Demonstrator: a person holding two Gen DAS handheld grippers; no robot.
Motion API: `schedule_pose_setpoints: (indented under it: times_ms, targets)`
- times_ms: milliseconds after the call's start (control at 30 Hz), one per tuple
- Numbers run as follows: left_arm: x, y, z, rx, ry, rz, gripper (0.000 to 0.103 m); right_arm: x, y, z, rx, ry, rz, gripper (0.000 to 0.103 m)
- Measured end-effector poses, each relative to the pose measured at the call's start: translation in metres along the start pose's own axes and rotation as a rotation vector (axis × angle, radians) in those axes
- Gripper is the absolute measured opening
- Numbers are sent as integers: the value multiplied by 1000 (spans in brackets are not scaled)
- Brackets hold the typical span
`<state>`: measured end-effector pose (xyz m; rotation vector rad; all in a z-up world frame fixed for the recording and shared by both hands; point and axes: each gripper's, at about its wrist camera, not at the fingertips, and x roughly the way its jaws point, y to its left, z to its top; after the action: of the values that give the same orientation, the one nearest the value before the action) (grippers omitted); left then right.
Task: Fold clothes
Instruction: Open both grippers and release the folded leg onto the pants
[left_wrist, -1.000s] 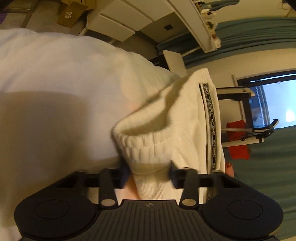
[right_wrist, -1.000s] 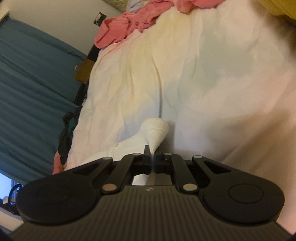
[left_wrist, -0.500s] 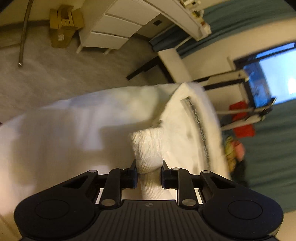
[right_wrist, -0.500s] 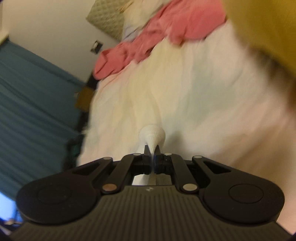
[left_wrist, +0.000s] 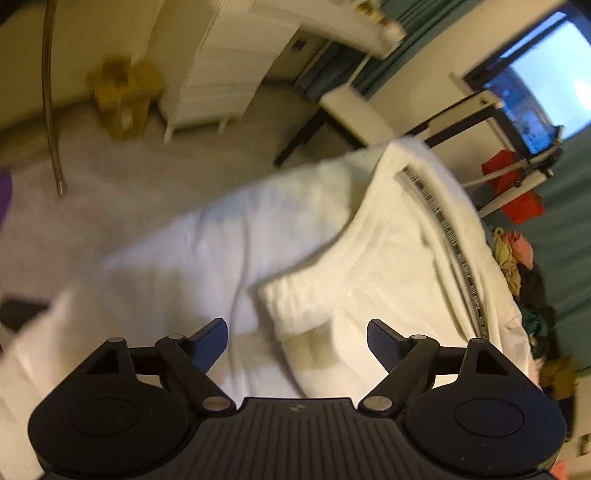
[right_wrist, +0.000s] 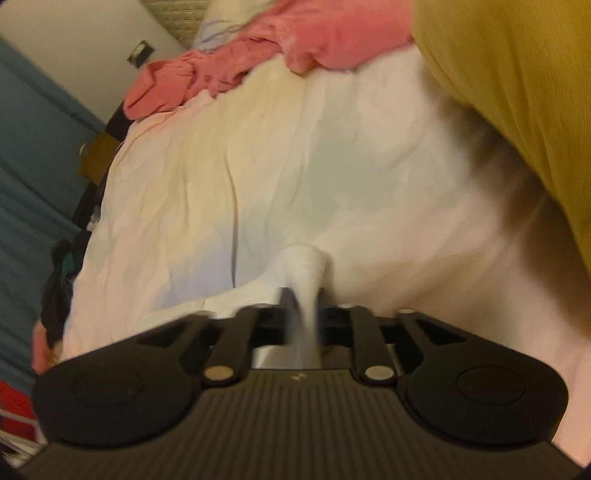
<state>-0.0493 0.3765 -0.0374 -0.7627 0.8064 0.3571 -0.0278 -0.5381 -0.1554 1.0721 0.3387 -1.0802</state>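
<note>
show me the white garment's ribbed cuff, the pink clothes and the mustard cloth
ribbed cuff (left_wrist: 295, 306), left wrist view, its ribbed band
pink clothes (right_wrist: 221, 70), right wrist view, crumpled middle
mustard cloth (right_wrist: 517, 74), right wrist view, broad face

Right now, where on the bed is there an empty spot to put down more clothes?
The bare white sheet between the pink clothes and the mustard garment is free. So is the sheet left of the white sweatpants. The bed's far edge, where the sweatpants lie, is crowded.

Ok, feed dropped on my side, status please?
Left gripper open, off the white trousers. Right gripper shut on white cuff. Pink and mustard clothes beyond, not blocking.
</note>
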Motion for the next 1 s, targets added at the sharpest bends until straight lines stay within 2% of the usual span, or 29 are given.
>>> schedule_pose_setpoints:
  times_ms: [33, 67, 167, 267, 400, 633, 733, 900, 1000]
  targets:
    - [-9, -8, -2, 31, -32, 5, 88, -7, 5, 0, -22, -29, 16, 67]
    - [-16, -20, -5, 66, -63, 10, 90, -13, 10, 0, -44, -58, 31, 72]
    - [-27, -61, -15, 169, -146, 12, 94, -35, 32, -4, -143, -111, 114, 72]
    - [-32, -109, -34, 246, -214, -21, 97, -55, 62, -18, -280, -105, 253, 72]
    - [-26, -173, -67, 377, -242, -96, 97, -81, 100, -47, -468, -31, 467, 72]
    - [-1, -265, -132, 592, -243, -193, 98, -108, 127, -86, -625, 158, 730, 72]
    - [15, -289, -152, 652, -244, -215, 98, -119, 131, -99, -691, 173, 794, 72]
    - [45, -308, -174, 721, -268, -226, 99, -137, 138, -121, -834, 96, 867, 72]
    - [72, -302, -186, 728, -287, -213, 99, -135, 143, -132, -839, 136, 915, 72]
